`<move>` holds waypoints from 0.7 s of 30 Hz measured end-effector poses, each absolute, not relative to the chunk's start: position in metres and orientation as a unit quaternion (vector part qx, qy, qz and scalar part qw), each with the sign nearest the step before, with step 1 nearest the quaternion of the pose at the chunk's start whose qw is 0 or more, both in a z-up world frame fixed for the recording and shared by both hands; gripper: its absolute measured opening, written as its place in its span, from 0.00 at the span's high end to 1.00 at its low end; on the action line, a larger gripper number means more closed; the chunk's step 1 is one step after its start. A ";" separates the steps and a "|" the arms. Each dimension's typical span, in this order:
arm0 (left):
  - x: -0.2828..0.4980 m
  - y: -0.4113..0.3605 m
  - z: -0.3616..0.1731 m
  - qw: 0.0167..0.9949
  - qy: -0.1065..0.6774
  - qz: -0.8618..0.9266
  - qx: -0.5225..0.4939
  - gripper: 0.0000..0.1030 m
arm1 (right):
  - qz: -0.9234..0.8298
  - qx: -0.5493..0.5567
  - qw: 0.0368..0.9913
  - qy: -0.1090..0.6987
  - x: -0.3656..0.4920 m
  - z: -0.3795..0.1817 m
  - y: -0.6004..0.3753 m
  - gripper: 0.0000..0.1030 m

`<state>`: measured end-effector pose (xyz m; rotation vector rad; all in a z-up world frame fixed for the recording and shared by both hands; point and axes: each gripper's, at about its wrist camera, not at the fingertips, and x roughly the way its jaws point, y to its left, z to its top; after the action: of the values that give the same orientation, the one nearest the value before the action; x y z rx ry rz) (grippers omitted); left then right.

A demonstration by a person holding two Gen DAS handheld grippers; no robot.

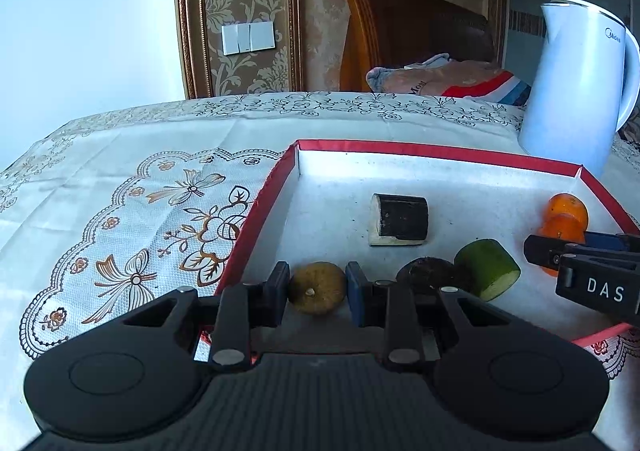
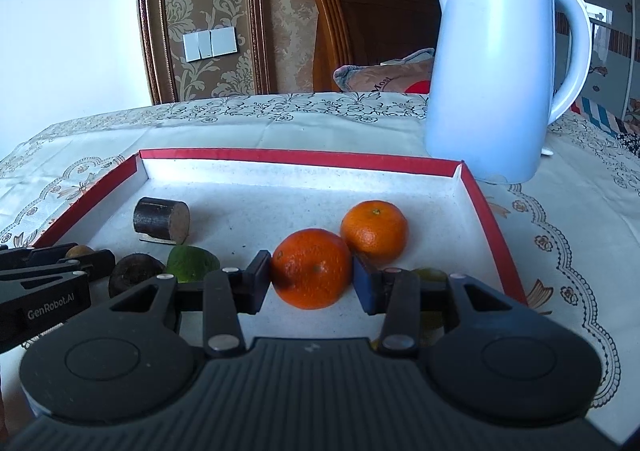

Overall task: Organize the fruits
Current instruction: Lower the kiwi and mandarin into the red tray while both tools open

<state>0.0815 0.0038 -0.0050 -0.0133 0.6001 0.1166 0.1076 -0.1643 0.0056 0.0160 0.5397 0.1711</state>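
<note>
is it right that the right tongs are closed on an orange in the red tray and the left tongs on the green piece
Not quite. The left tongs grip the small brownish round fruit, not the green piece, as the left wrist view shows. The right tongs do hold an orange in the red tray.

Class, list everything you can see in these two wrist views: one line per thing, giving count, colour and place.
Tray: one, red rim, white inside, on the table.
Oranges: two, orange, right side of the tray; near orange between the right jaws, far orange just behind it.
Brown fruit: one, yellowish brown, near left of the tray, between the left jaws.
Dark log piece: one, dark brown, mid tray.
Dark round fruit: one, near edge.
Green cut piece: one, beside the dark fruit.
Kettle: one, white, behind the tray.
Tablecloth: one, cream, patterned.
Left gripper: black, shut on the brown fruit.
Right gripper: black, shut on the near orange.
</note>
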 end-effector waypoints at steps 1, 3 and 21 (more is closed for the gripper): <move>0.083 0.004 -0.005 0.954 0.295 0.058 -0.007 0.71 | 0.083 0.008 0.960 0.266 0.107 0.005 -0.164 0.60; 0.085 0.003 -0.005 0.954 0.295 0.061 -0.005 0.71 | 0.081 0.002 0.961 0.264 0.106 0.005 -0.162 0.60; 0.085 0.001 -0.005 0.955 0.289 0.064 0.008 0.71 | 0.078 -0.010 0.964 0.256 0.103 0.005 -0.157 0.44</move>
<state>0.0852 0.0008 -0.0049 0.0154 0.5877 0.1301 0.1034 -0.1575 0.0046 -0.0211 0.5177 0.1579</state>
